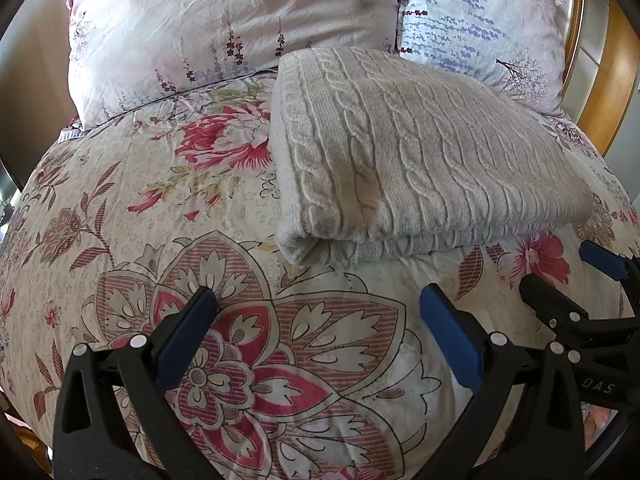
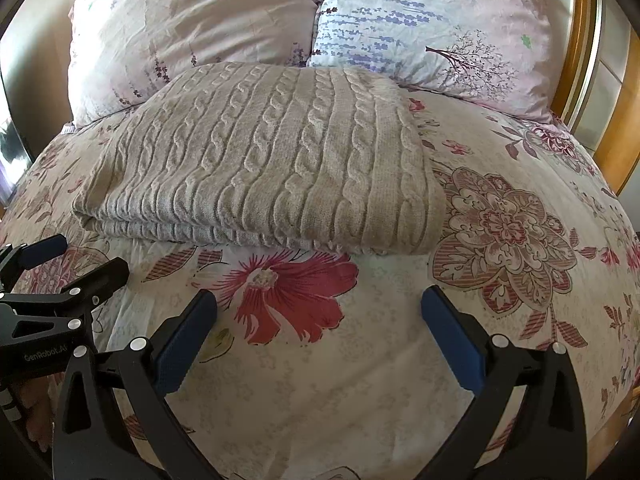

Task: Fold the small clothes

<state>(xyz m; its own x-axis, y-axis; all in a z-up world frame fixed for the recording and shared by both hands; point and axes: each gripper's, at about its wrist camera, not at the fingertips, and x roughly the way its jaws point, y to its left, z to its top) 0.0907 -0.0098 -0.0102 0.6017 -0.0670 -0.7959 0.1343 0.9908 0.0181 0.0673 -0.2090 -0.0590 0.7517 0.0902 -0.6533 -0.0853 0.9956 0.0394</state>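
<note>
A beige cable-knit garment (image 1: 416, 156) lies folded into a thick rectangle on the floral bedspread (image 1: 168, 208), its folded edge facing me. It also shows in the right wrist view (image 2: 272, 160). My left gripper (image 1: 318, 300) is open and empty, just short of the garment's near left corner. My right gripper (image 2: 318, 300) is open and empty, just short of the garment's near edge. The right gripper shows at the right edge of the left wrist view (image 1: 568, 272), and the left gripper at the left edge of the right wrist view (image 2: 76, 256).
Two floral pillows (image 1: 224, 28) (image 1: 480, 20) lean at the head of the bed behind the garment. A wooden headboard (image 1: 604, 80) rises at the far right. The bedspread (image 2: 520, 220) extends to both sides of the garment.
</note>
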